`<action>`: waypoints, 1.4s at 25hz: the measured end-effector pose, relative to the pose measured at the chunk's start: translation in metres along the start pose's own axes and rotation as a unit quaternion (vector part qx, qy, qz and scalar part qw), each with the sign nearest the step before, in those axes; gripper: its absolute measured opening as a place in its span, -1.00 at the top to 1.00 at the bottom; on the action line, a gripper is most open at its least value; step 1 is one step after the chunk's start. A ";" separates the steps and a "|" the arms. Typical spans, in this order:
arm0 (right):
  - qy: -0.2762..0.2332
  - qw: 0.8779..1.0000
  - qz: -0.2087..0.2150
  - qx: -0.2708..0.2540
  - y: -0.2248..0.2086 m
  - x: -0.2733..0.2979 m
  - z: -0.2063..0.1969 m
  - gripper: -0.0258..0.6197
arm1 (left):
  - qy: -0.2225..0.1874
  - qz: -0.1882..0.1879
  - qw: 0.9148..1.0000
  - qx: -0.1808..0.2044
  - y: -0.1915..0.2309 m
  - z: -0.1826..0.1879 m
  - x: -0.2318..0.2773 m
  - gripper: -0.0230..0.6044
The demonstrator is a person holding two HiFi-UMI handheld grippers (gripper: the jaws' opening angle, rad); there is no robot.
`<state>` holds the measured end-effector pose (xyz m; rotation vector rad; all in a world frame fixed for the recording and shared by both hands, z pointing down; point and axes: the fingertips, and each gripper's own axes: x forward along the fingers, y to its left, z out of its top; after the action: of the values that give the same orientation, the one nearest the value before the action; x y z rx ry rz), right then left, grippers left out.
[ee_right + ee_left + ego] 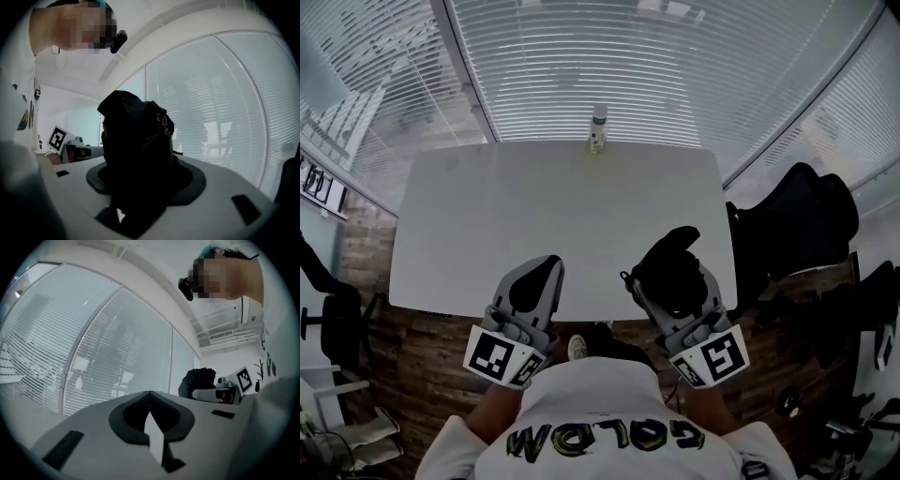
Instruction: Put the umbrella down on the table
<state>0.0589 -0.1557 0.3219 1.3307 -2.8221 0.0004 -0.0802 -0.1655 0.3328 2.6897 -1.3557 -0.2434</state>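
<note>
Right gripper point(678, 274) fingers clamped on black umbrella point(136, 140), its ends hidden; left gripper point(149, 393) fingers closed.

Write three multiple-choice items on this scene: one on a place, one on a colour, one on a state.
1. The bottle stands: A) at the far edge of the table; B) at its near edge; C) on the floor.
2. The umbrella is: A) red; B) black; C) yellow.
3. The left gripper is: A) wide open; B) shut on the umbrella; C) shut, empty.
Key: A, it stands by the blinds; B, its fabric looks black; C, its jaw tips meet with nothing between.
</note>
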 end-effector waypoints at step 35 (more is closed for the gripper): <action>0.025 1.000 -0.012 -0.014 -0.117 0.085 -0.009 0.13 | 0.011 -0.006 1.000 -0.004 0.057 -0.004 0.135 0.89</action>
<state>0.0952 -0.2960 0.3317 1.3389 -2.7556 -0.0063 -0.0453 -0.3074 0.3345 2.6866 -1.3285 -0.2189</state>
